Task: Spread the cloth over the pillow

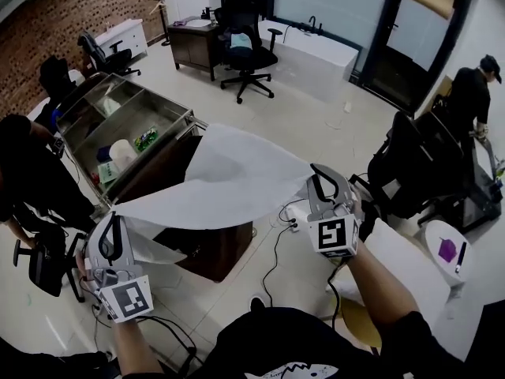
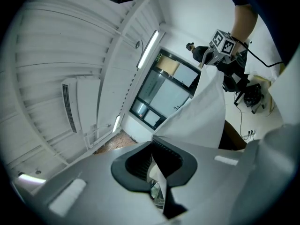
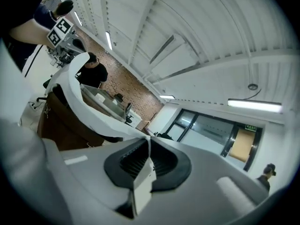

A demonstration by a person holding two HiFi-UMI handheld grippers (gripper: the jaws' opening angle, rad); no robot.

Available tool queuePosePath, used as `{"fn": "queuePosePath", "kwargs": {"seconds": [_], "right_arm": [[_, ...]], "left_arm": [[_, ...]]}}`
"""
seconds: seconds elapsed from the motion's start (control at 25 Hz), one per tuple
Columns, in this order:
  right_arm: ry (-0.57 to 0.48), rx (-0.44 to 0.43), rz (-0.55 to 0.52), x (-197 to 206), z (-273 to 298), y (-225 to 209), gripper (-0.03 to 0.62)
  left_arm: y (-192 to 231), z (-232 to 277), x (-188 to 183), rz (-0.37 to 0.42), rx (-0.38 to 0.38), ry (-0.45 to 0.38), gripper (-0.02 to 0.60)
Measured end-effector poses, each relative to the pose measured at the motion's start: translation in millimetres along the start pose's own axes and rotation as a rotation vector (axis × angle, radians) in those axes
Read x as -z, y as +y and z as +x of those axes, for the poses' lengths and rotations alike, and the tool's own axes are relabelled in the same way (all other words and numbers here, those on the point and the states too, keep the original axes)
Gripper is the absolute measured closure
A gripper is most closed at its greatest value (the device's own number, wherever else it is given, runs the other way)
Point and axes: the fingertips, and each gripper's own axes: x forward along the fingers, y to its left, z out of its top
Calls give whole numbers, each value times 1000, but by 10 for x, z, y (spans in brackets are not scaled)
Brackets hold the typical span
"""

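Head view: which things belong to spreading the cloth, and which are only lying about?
Job:
cloth
left gripper and right gripper, both shut on the cloth

Lying about:
office chair
metal cart
power strip on the floor

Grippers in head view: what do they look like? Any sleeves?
Both alike: left gripper and right gripper have light grey bodies, black ribbed pads, black loop handles and a white cube with black square markers. Black cables trail below. Black short-sleeved top.
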Motion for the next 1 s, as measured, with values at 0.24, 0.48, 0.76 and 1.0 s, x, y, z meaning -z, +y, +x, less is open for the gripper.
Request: {"fn": "queuePosePath", "kwargs": {"seconds": [0.24, 0.48, 0.76, 1.0], "right_arm": [[-13, 103, 49, -14, -498, -562, 580], [-11, 201, 26, 49, -1175, -1091, 580], [-21, 324, 33, 28, -2162, -1754, 580], [9, 452, -30, 250, -3212, -2339, 580]], "left_arm": [[-45, 72, -624, 48, 7, -116, 580], [-198, 77, -1262, 69, 24, -214, 580], [-366, -108, -2111, 96, 25, -334, 580], [-782, -336, -2805, 87, 66, -401, 580]]}}
